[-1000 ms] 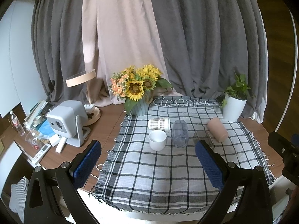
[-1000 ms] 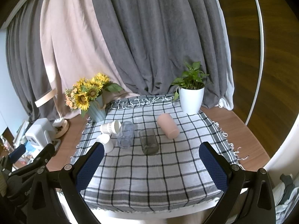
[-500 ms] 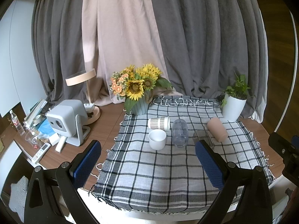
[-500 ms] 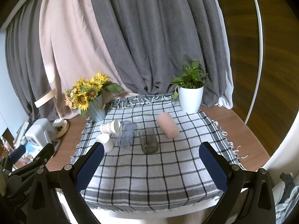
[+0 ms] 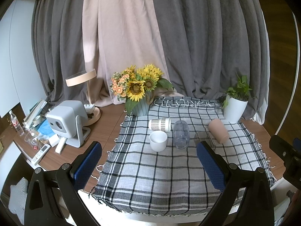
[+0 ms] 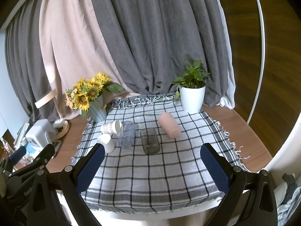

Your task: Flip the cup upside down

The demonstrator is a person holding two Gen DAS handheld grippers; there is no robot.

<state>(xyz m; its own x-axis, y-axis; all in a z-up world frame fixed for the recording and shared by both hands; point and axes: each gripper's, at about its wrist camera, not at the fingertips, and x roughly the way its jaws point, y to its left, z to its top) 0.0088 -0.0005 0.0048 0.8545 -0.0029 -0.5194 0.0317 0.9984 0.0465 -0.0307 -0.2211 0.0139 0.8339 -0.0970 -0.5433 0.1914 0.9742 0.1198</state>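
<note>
Several cups sit mid-cloth on a checked tablecloth (image 5: 150,179). A white cup (image 5: 158,140) stands upright, mouth up. A dotted paper cup (image 5: 159,124), a clear tumbler (image 5: 181,134), a smoky grey glass (image 6: 150,140) and a pink cup (image 5: 218,130) lie on their sides. My left gripper (image 5: 149,162) is open and empty, well short of the cups. My right gripper (image 6: 150,167) is open and empty, also near the table's front edge. The white cup (image 6: 106,142), paper cup (image 6: 111,127), tumbler (image 6: 127,134) and pink cup (image 6: 169,125) also show in the right wrist view.
A sunflower vase (image 5: 140,92) and a white potted plant (image 5: 236,103) stand at the cloth's back corners. A projector (image 5: 65,120), a lamp (image 5: 82,82), remotes and clutter sit on the wooden table to the left. Curtains hang behind.
Both grippers have stayed open and almost still; the views shift only slightly. No cup has moved.
</note>
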